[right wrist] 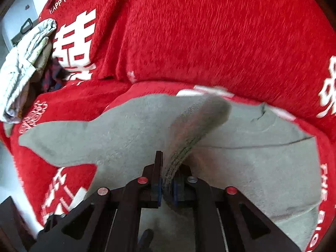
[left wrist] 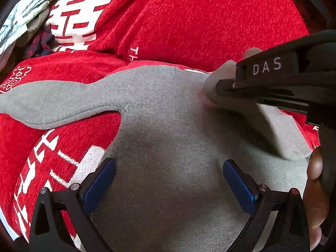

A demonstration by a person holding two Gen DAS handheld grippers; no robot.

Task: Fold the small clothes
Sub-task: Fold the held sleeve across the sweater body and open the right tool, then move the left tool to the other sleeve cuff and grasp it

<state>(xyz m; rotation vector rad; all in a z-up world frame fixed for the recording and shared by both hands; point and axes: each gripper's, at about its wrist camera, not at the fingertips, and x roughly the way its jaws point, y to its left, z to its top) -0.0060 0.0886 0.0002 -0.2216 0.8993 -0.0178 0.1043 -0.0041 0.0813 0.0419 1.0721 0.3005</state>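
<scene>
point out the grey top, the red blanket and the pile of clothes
grey top [left wrist: 168, 126]: left wrist view, flat middle of its body
red blanket [left wrist: 189, 21]: left wrist view, plain red stretch behind the top
pile of clothes [right wrist: 27, 63]: right wrist view, pale crumpled cloth on top

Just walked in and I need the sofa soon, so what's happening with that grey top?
A person with a gripper in each hand is folding a grey top spread on a red blanket. The right gripper is shut on one sleeve, lifted over the body of the garment. The left gripper hovers over the fabric with jaws open. The other sleeve lies out flat. More clothes sit bundled behind.
</scene>
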